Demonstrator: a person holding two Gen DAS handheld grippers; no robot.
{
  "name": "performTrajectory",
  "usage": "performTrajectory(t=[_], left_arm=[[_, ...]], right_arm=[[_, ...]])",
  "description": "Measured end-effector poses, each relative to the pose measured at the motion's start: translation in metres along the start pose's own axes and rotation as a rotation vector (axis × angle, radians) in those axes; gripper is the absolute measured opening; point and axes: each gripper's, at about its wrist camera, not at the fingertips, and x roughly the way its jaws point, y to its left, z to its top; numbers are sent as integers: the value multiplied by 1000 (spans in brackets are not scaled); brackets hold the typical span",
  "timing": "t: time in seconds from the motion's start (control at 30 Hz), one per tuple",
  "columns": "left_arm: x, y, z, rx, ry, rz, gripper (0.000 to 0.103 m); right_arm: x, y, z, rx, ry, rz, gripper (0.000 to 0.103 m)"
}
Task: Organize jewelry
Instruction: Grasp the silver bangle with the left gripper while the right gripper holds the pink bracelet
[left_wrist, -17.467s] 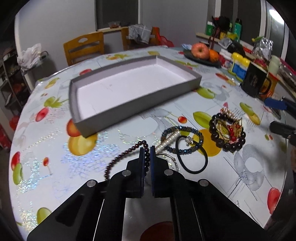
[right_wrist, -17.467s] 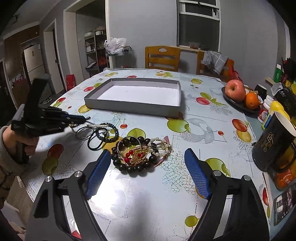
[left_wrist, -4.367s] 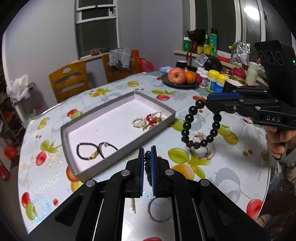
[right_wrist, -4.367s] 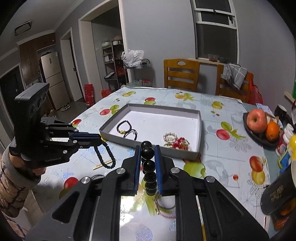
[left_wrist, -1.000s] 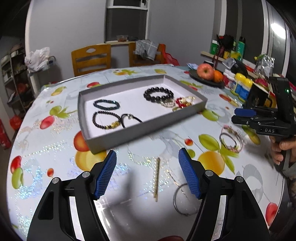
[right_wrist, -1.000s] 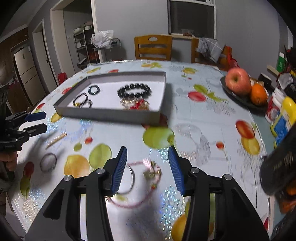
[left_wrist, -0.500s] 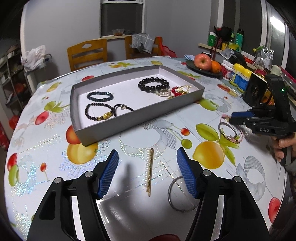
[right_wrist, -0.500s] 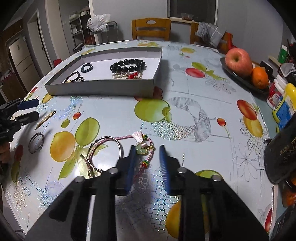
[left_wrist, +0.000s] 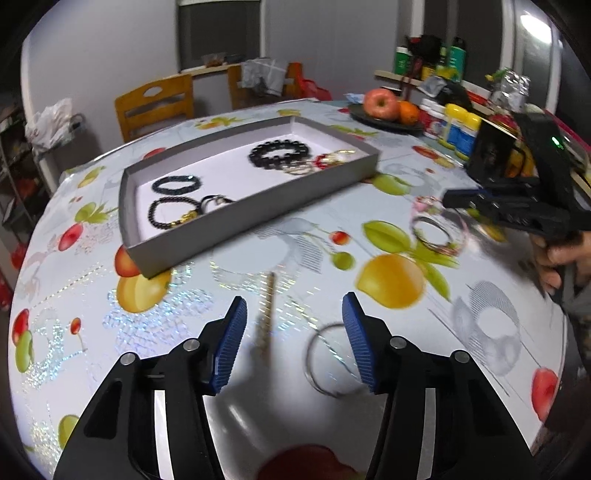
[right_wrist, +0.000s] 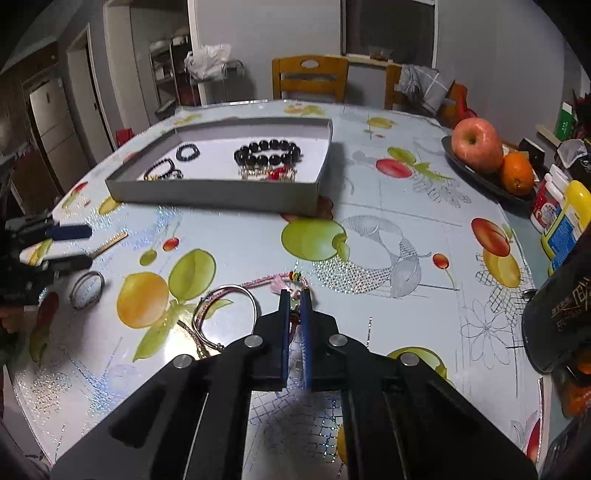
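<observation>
Bracelet (right_wrist: 295, 291) sits pinched inside right tool (right_wrist: 294, 295).

Round table under a glossy fruit-print plastic cloth (right_wrist: 369, 229). Far right edge: dark oval plate (right_wrist: 476, 173) holding a red apple (right_wrist: 476, 144) and an orange (right_wrist: 517, 173), touching each other. Just beside it, yellow-capped bottles with blue labels (right_wrist: 569, 210), then a black mug with gold lettering (right_wrist: 561, 314) nearer the camera. Two yellow wooden chairs (right_wrist: 310, 77) behind the table, the right one with a grey cloth (right_wrist: 421, 88) draped over it. White plastic bag (right_wrist: 207, 61) on a metal rack at back left.
</observation>
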Motion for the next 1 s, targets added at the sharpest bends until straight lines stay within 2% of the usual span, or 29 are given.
performTrajectory(t=[0.17, 0.27, 0.47, 0.53, 0.6, 1.0], left_arm=[[-6, -19, -8, 59, 10, -5, 57], [-1, -24, -10, 88, 42, 7, 59], [11, -24, -11, 90, 99, -25, 59], [12, -22, -12, 83, 100, -32, 58], [11, -22, -12, 79, 97, -33, 48], [-3, -18, -5, 65, 42, -35, 47]], right_arm=[[-6, 3, 0, -3, -28, 3, 5], [-9, 6, 1, -6, -42, 9, 5], [-16, 11, 1, -11, -59, 18, 5], [-16, 10, 1, -8, -58, 18, 5], [-15, 10, 0, -6, -56, 17, 5], [-33, 17, 14, -17, -111, 31, 5]])
